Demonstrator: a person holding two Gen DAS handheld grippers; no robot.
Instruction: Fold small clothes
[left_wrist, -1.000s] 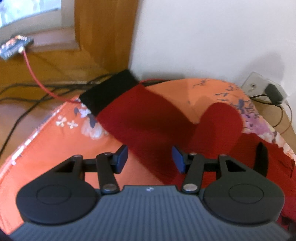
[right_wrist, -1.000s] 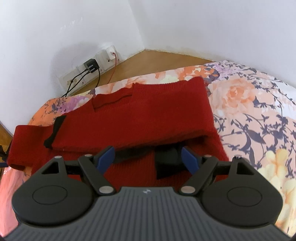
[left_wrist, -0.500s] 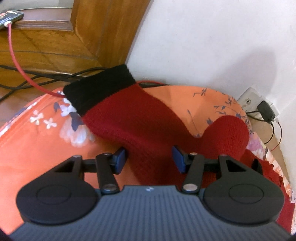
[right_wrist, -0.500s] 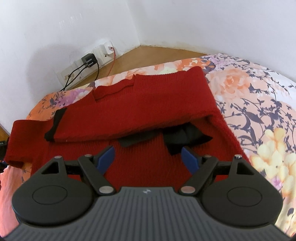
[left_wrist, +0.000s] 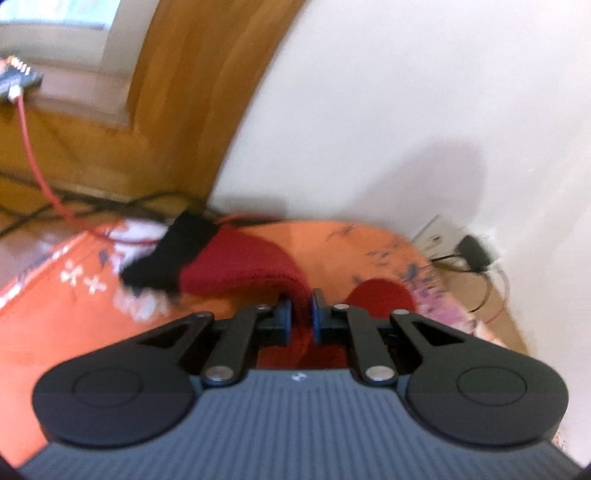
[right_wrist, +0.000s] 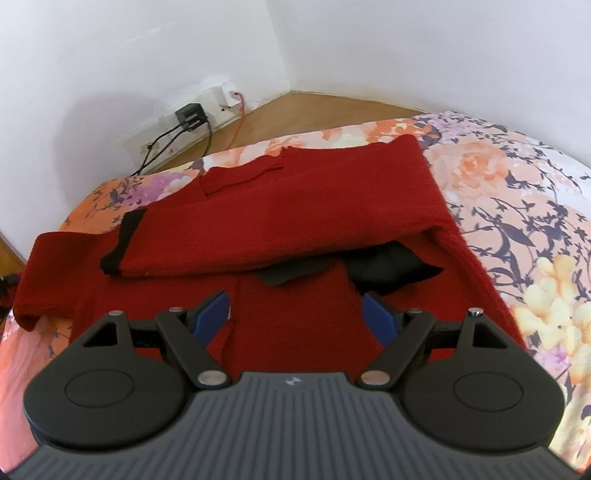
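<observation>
Now pinched in the left gripper (left_wrist: 302, 314), the red sleeve (left_wrist: 243, 273) lifts ahead, ready to fold inward; right gripper (right_wrist: 295, 321) hovers, jaws apart, above the sweater (right_wrist: 295, 221).

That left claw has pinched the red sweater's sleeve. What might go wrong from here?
A few things, as guesses. The left gripper is shut on only a narrow ridge of the sleeve, so the knit may slip out when it is carried over. The black cuff lies near the red cable at the bed's edge and might snag it. The right gripper hangs open, pinning nothing, so the already folded sweater may shift.
</observation>
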